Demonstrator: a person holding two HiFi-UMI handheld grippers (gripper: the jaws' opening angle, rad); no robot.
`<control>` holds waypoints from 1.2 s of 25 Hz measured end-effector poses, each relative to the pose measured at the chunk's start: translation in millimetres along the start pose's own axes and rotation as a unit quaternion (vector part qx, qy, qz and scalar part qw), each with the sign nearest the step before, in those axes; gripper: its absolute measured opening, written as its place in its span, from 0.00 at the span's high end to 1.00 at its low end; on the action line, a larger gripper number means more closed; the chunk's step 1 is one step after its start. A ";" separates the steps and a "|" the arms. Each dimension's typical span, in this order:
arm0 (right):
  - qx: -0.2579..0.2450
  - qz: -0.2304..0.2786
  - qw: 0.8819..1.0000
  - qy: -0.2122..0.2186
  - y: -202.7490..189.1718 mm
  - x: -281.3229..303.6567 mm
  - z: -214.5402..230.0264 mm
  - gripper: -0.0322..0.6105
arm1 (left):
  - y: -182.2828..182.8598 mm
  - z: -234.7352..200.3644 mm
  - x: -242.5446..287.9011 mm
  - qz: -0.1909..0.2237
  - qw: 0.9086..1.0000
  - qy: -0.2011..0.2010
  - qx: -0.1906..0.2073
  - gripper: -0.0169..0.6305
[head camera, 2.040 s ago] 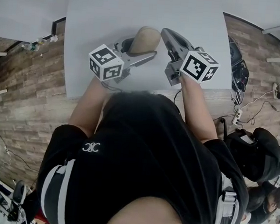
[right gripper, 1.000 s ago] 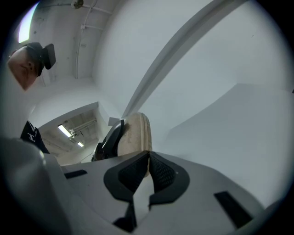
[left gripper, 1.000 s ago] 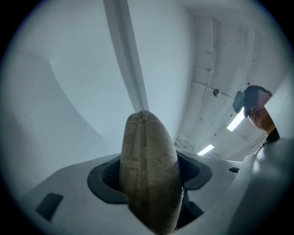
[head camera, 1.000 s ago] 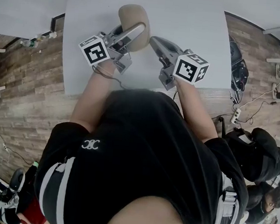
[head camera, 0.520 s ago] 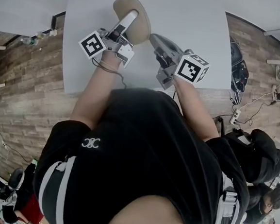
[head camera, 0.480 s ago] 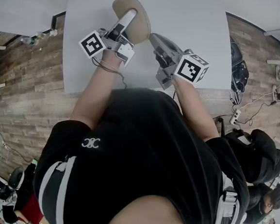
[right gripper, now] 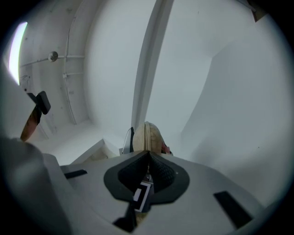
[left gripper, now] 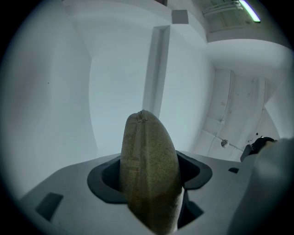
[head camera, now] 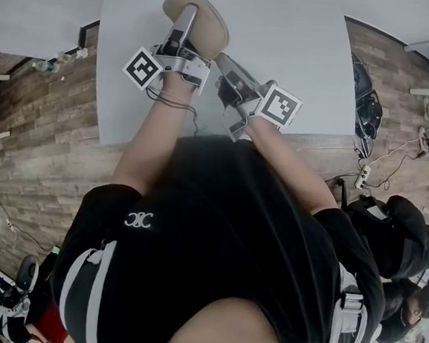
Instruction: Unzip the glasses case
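White table (head camera: 300, 47): glasses case (head camera: 210, 29) betw. left tongs (head camera: 187, 19).

Right hand-held gripper (right gripper: 147, 156), jaws pressed together, tan glasses case (right gripper: 154, 136) edge-on just beyond the tips, white walls behind

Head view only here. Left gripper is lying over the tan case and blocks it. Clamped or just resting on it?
Observer: Clamped. In the left gripper view the glasses case stands between the jaws of the left gripper, with both pads against its sides.
Operator: And the right one? I only see its tips next to the case.
Observer: The right gripper view shows the right gripper with its jaws together on a small pale tab, apparently the zipper pull, and the case edge-on just past the tips.
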State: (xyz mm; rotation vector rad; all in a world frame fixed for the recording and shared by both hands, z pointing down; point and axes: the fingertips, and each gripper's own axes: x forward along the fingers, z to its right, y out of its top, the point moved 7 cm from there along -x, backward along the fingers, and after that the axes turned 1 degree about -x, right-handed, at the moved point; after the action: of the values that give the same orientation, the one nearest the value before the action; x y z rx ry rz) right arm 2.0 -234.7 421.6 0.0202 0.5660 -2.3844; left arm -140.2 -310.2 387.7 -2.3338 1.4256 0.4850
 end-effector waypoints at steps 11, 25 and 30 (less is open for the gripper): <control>-0.099 -0.076 0.991 -0.041 17.1 -17.1 -1.9 0.77 | -12.1 13.6 2.4 -0.058 0.997 -0.016 0.052 0.50; -0.208 -0.145 0.967 -0.032 24.9 -11.3 -5.7 0.52 | -48.5 2.7 -13.6 -0.185 0.980 0.016 0.074 0.50; -0.183 -0.138 0.972 -0.047 23.0 -12.5 6.8 0.52 | -50.6 -5.3 -17.1 -0.224 0.965 0.061 0.118 0.43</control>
State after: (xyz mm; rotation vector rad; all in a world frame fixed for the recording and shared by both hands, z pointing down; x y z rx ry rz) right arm 26.8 -245.3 420.7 -0.3543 1.0099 -2.4898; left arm -101.7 -278.0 406.7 -2.4128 0.8931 0.0412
